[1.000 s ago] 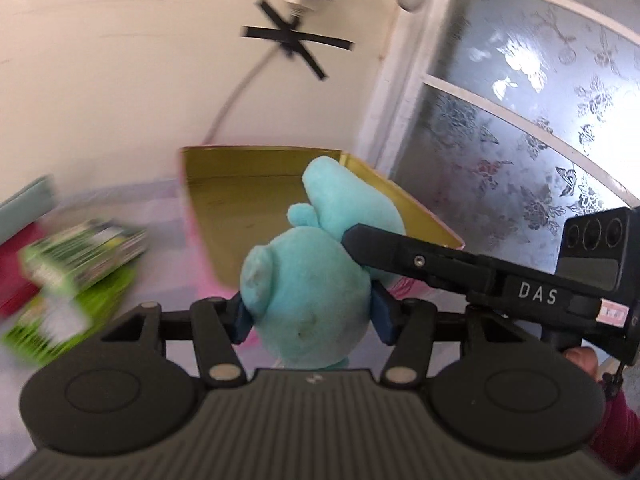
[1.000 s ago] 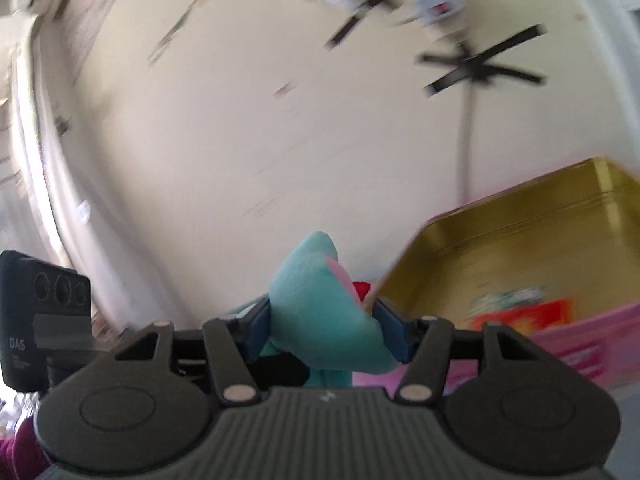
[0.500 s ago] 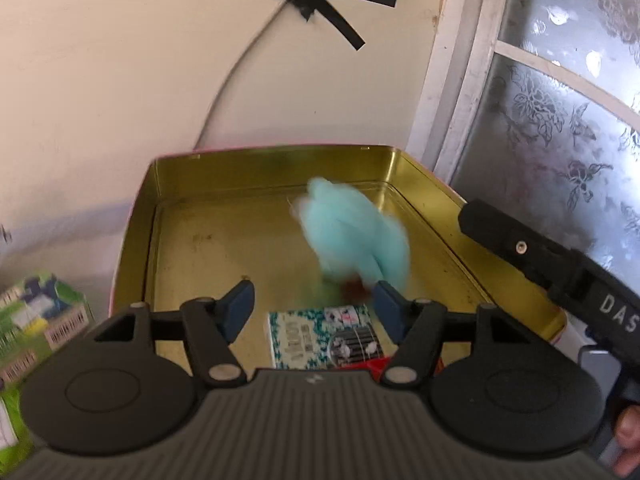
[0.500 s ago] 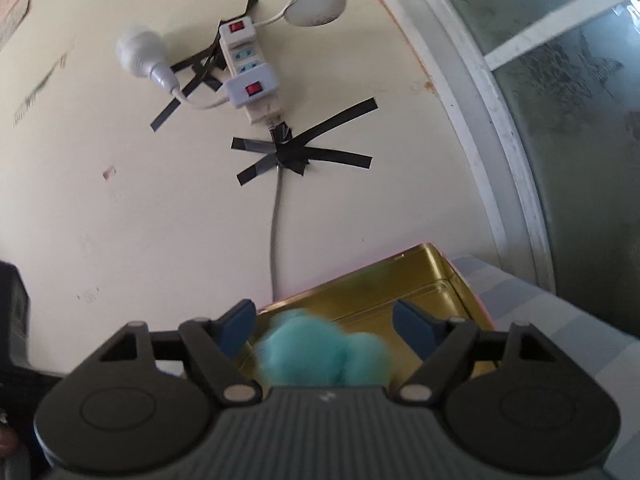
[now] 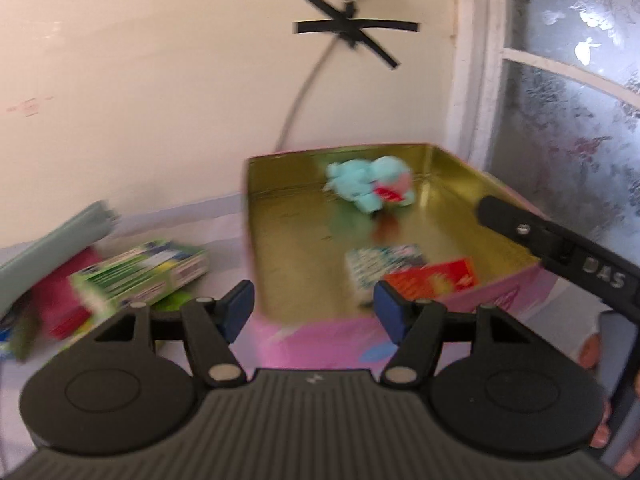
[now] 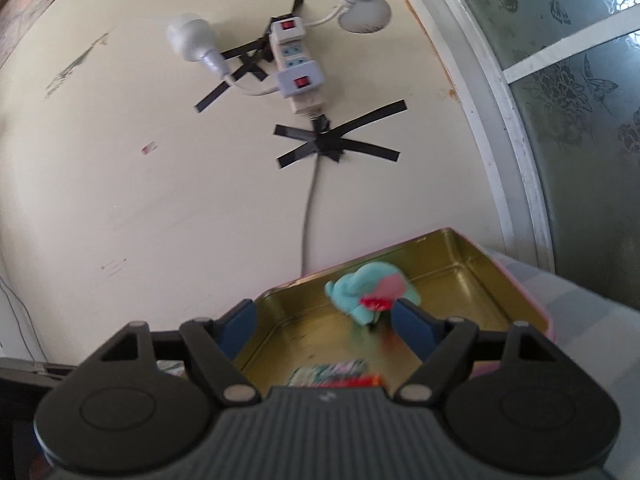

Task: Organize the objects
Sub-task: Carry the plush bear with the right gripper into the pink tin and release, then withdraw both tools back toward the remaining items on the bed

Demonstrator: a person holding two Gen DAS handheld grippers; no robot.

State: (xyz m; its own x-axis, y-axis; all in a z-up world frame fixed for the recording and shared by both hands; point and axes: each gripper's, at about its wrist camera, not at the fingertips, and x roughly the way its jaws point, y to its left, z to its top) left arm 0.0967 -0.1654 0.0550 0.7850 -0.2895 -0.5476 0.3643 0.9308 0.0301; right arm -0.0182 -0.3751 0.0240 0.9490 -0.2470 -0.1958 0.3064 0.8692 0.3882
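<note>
A turquoise plush toy (image 5: 370, 188) with a pink and red patch lies in the far part of an open gold-lined pink tin (image 5: 304, 248). My left gripper (image 5: 314, 310) hangs open over the tin's near wall, nothing between its blue pads. In the right wrist view the same plush toy (image 6: 372, 292) rests in the tin (image 6: 472, 276) beyond my right gripper (image 6: 324, 320), which is open and holds nothing. A patterned packet (image 5: 384, 260) and a red packet (image 5: 434, 282) lie at the tin's near end. The right gripper's black body (image 5: 560, 240) juts in over the tin's right side.
Green boxes (image 5: 144, 272), a red item (image 5: 60, 300) and a grey-green folder (image 5: 48, 248) lie left of the tin. Behind it stands a cream wall with a taped power strip (image 6: 296, 68) and hanging cable (image 6: 310, 208). A frosted window (image 5: 580, 120) is at the right.
A second ago both grippers were shut on the plush toy above the tin. Both have opened, and the toy dropped into the tin. Both grippers have drawn back from it.
</note>
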